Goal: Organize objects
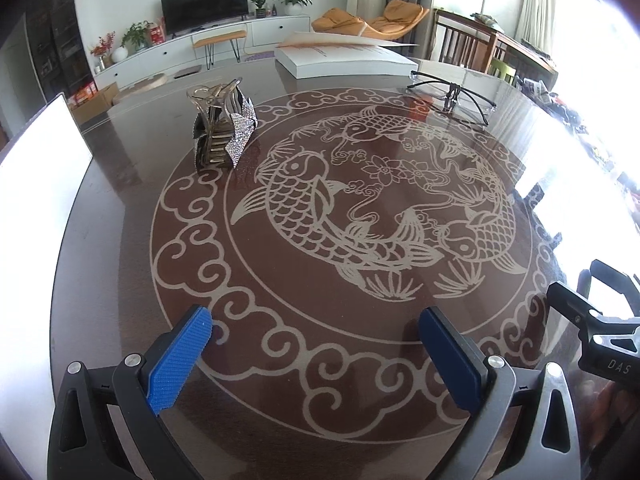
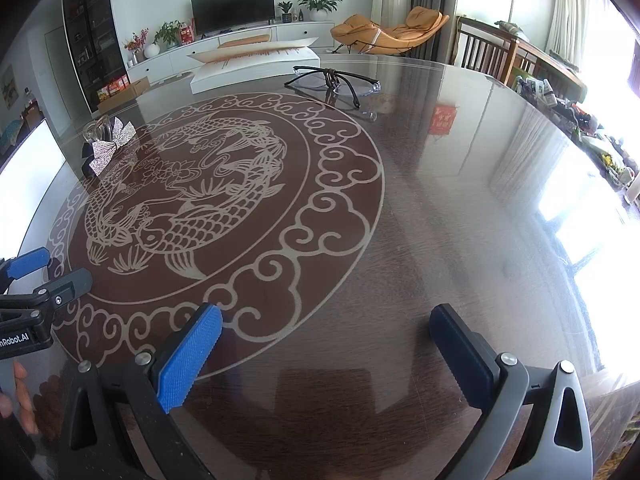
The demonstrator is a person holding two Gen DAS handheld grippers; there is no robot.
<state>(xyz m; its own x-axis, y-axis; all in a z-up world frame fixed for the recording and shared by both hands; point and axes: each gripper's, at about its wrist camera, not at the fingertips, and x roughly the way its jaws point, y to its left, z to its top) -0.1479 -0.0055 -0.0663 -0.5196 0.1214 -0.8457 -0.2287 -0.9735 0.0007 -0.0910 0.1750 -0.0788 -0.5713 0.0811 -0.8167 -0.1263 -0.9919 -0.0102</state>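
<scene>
A rhinestone bow hair claw (image 1: 224, 128) stands on the dark round table (image 1: 120, 208), at the far left of the fish pattern; the right wrist view has the hair claw (image 2: 108, 142) at mid-left. Black-framed glasses (image 1: 452, 96) lie folded at the far side, and the glasses (image 2: 336, 82) have a dark hair tie looped on the bridge. My left gripper (image 1: 316, 332) hovers open over the pattern's near rim, nothing between its blue pads. My right gripper (image 2: 326, 326) is open too, over bare table to the right. Each gripper shows at the other view's edge.
A thick white book (image 1: 344, 58) with its cover lifted lies at the table's far edge. A white panel (image 1: 36, 184) stands at the left edge. A wooden chair (image 1: 464, 42) and a cluttered side table (image 2: 568, 108) sit at the right. A hand (image 2: 20, 396) shows at lower left.
</scene>
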